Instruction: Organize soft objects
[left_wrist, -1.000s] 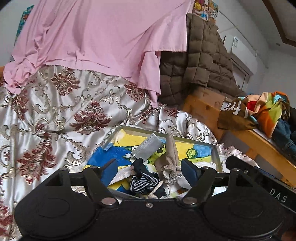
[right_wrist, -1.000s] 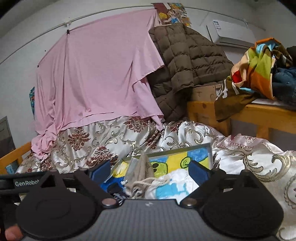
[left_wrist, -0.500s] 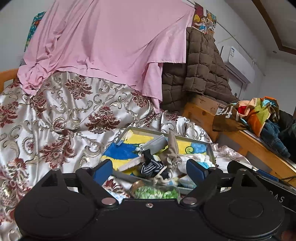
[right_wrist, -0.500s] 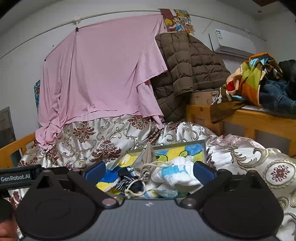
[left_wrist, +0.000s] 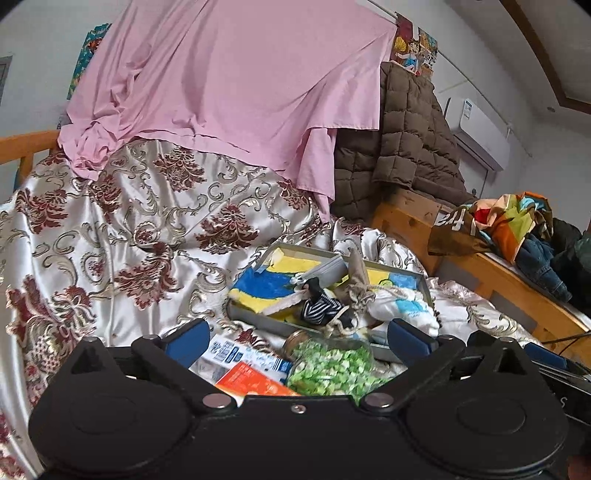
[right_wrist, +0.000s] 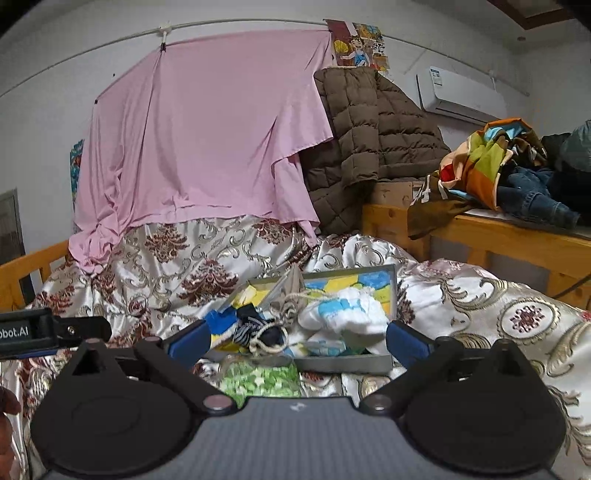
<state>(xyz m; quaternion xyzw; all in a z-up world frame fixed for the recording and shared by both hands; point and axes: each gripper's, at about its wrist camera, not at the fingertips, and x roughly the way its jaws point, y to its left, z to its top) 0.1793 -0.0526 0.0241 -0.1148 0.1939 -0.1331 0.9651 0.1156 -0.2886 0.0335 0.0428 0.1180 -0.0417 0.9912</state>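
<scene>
Both tools, left tool (left_wrist: 297, 341) just widened and right tool (right_wrist: 297, 341), gape empty, while the grey rectangular tray (left_wrist: 258, 321) heaped with socks sits at twelve o'clock on the brocade bedspread (left_wrist: 129, 236).

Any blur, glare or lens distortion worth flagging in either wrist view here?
Left wrist: sharp, strong fisheye bending at the edges, dark corners, sheen on the satin bedspread. Right wrist: equally sharp, the clothesline bows, the gripper body at the bottom is soft.

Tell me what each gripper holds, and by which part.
Nothing. The left gripper and right gripper both stand open and empty, short of the tray of soft things.
</scene>
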